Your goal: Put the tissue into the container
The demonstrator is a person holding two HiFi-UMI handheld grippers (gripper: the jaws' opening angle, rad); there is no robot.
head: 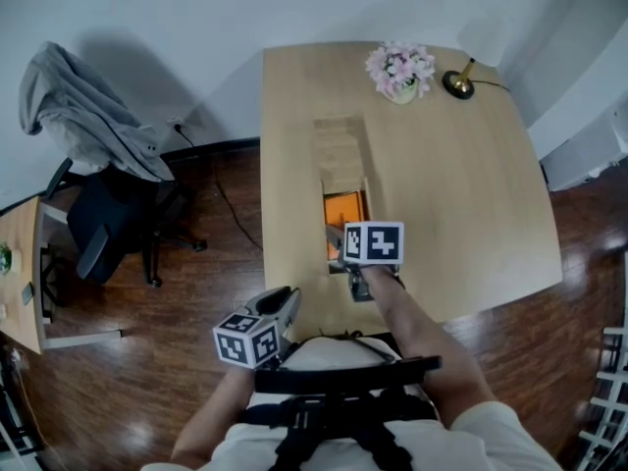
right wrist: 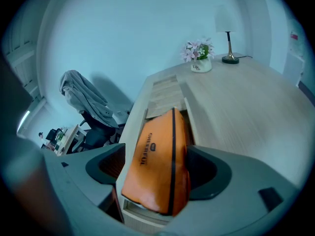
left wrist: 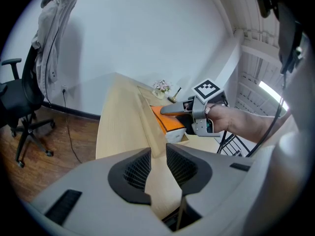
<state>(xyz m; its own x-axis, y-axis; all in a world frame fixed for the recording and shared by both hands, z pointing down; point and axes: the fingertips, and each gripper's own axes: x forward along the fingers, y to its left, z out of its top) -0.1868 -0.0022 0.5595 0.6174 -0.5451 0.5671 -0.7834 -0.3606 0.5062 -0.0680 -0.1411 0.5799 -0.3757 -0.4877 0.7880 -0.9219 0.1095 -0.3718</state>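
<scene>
The orange tissue pack (head: 344,210) hangs tilted over the long recessed container (head: 339,140) set into the light wooden desk (head: 461,194). My right gripper (head: 338,235) is shut on the pack, one jaw on each long side. In the right gripper view the tissue pack (right wrist: 157,161) fills the space between the jaws, with the container (right wrist: 165,90) running away behind it. My left gripper (head: 282,307) sits low by the desk's near edge, close to my body. Its jaws (left wrist: 158,156) stand a narrow gap apart with nothing between them. The left gripper view shows the tissue pack (left wrist: 169,122) from the side.
A pot of pink flowers (head: 400,72) and a brass lamp base (head: 457,83) stand at the desk's far end. A black office chair (head: 113,229) draped with a grey garment (head: 88,106) stands left of the desk. Another small table (head: 22,263) is at far left.
</scene>
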